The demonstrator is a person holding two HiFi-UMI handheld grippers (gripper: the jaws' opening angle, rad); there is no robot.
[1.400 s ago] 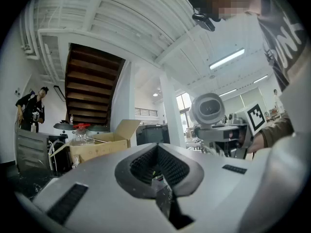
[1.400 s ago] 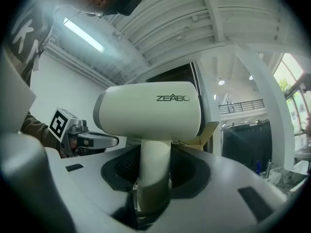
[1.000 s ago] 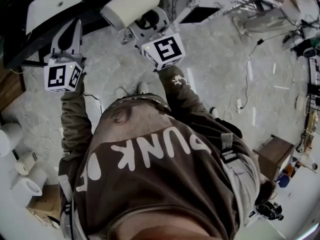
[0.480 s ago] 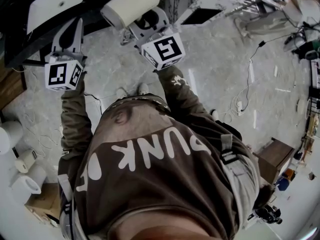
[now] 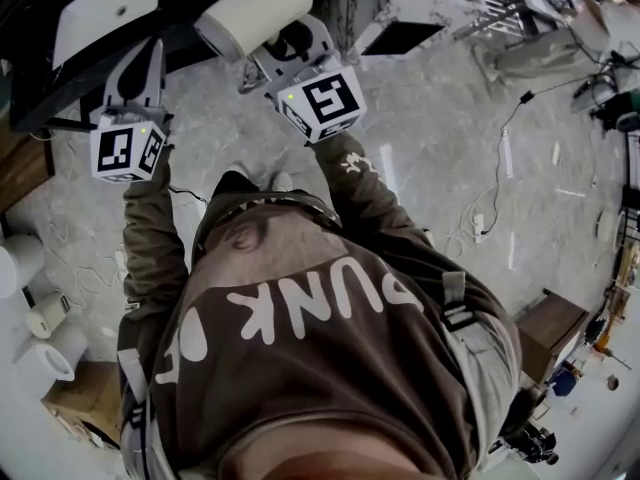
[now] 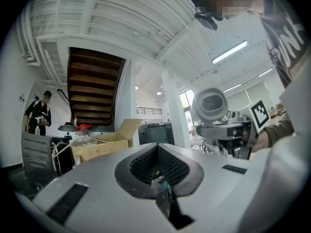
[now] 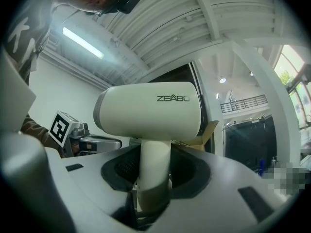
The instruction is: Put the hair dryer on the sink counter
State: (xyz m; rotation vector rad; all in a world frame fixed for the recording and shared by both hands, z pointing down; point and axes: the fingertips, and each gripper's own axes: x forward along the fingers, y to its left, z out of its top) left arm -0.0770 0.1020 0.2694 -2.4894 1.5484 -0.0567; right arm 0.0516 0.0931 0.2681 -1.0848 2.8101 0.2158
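A cream hair dryer (image 7: 146, 115) stands upright, its handle clamped between the jaws of the right gripper (image 7: 154, 181). Its barrel lies sideways above them, with dark lettering on its side. At the left is the left gripper (image 7: 114, 142) with its black-and-white marker cube. Behind are a white ribbed ceiling and a strip light (image 7: 82, 42)

- Gripper views bend strongly toward dark edges.
- Strip light (image 7: 82, 42) glares above the jaws; the hair dryer (image 7: 146, 110) between them is evenly lit.
- Head view bright, soft shadows.

Pale marbled floor (image 5: 430, 148) (cables (image 5: 495, 168) trailing across it), dark wooden staircase (image 6: 95, 89), white ribbed ceiling (image 6: 121, 13).
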